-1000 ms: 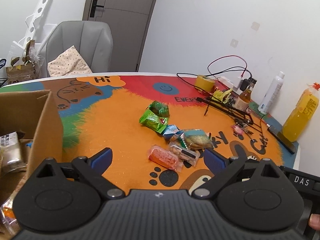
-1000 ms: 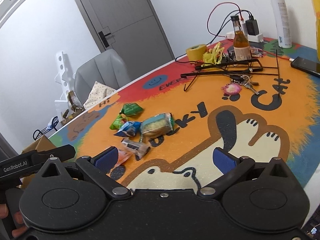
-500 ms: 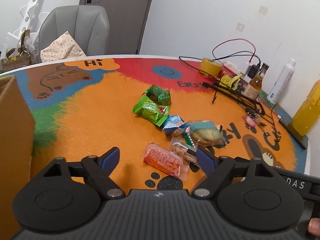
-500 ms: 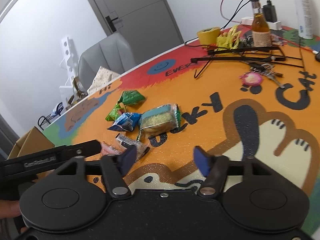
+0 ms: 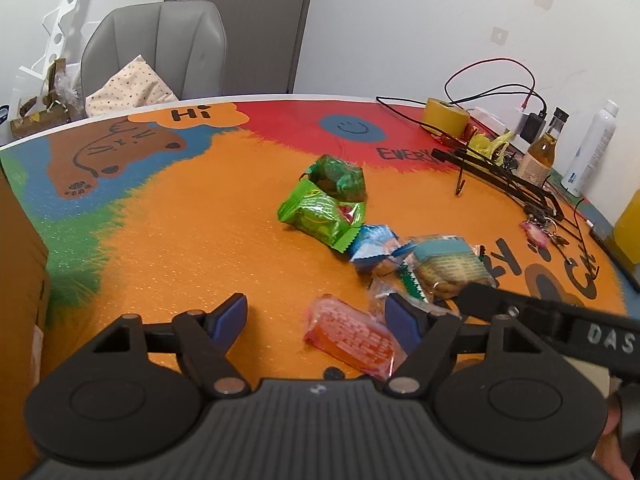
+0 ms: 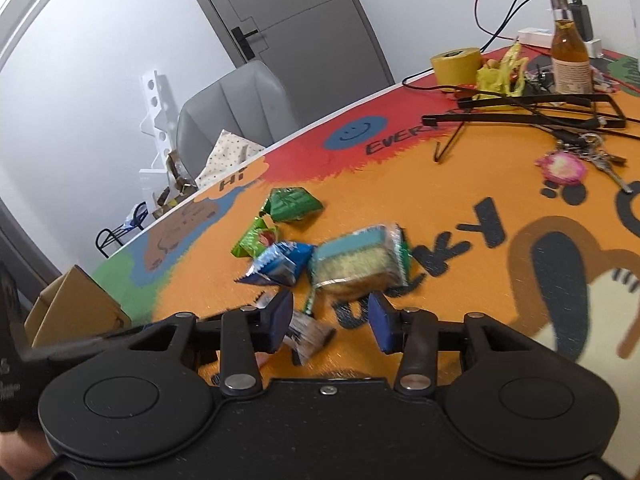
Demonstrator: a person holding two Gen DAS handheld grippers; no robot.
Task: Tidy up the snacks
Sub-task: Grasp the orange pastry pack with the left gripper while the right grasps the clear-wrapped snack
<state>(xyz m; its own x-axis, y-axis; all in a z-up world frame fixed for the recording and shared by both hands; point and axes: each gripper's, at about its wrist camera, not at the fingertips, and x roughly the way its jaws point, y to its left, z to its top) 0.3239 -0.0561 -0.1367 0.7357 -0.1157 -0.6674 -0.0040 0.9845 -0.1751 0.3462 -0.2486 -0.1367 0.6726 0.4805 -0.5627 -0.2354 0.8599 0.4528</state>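
Observation:
Several wrapped snacks lie in a pile on the colourful table mat (image 5: 180, 240). They include two green packets (image 5: 320, 216), a blue packet (image 5: 374, 244) and a teal cracker pack (image 5: 450, 268). My left gripper (image 5: 316, 316) hovers low over an orange-red packet (image 5: 348, 336). That packet lies between its closing jaws, near the right finger, and the pads are not touching it. My right gripper (image 6: 330, 322) is also closing, just short of the cracker pack (image 6: 360, 264). A clear-wrapped snack (image 6: 310, 332) lies by its left finger.
A cardboard box (image 5: 20, 280) stands at the left table edge. At the far right are black hangers (image 6: 520, 108), keys (image 6: 564, 166), a yellow tape roll (image 6: 456, 64), a brown bottle (image 6: 570, 64) and cables. A grey chair (image 5: 156, 48) stands behind the table.
Both grippers have moved forward and down toward the snack pile. Both jaws have narrowed, the right one far more. The box has slid mostly out of the left view.

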